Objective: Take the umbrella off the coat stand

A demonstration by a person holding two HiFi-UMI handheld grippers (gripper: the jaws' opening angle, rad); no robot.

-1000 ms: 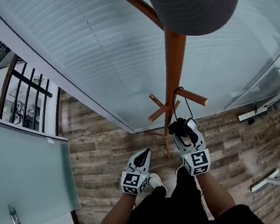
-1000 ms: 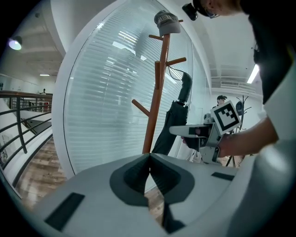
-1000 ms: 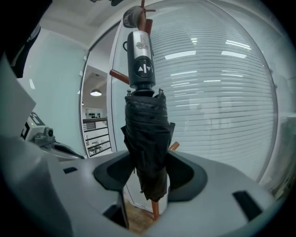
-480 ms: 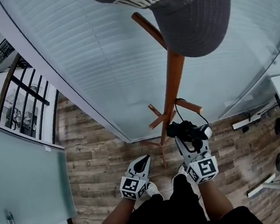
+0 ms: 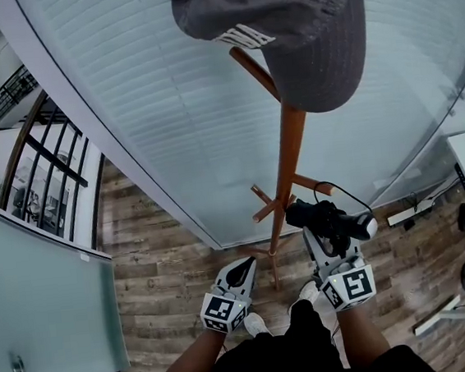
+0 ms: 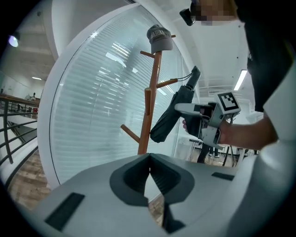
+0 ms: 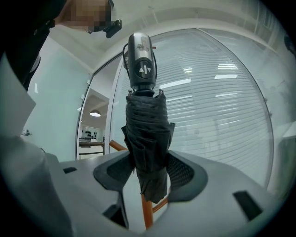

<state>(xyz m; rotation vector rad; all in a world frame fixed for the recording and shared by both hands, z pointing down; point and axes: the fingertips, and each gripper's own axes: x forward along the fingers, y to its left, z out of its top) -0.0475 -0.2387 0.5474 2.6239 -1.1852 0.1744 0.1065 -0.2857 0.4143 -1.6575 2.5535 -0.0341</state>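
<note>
So the folded black umbrella (image 7: pixel 145 134) is clamped between the jaws of the right tool (image 7: pixel 145 172), handle end up, and it's held just beside the wooden coat stand (image 5: pixel 285 175), close to one of the side pegs. Whether its cord is hooked on that peg can't be made out, tbh. The left tool (image 6: pixel 149 185) is kept lower and off to the side with its jaws together and nothing gripped, and a grey cap (image 5: pixel 307 33) is seen on top of the stand.
</note>
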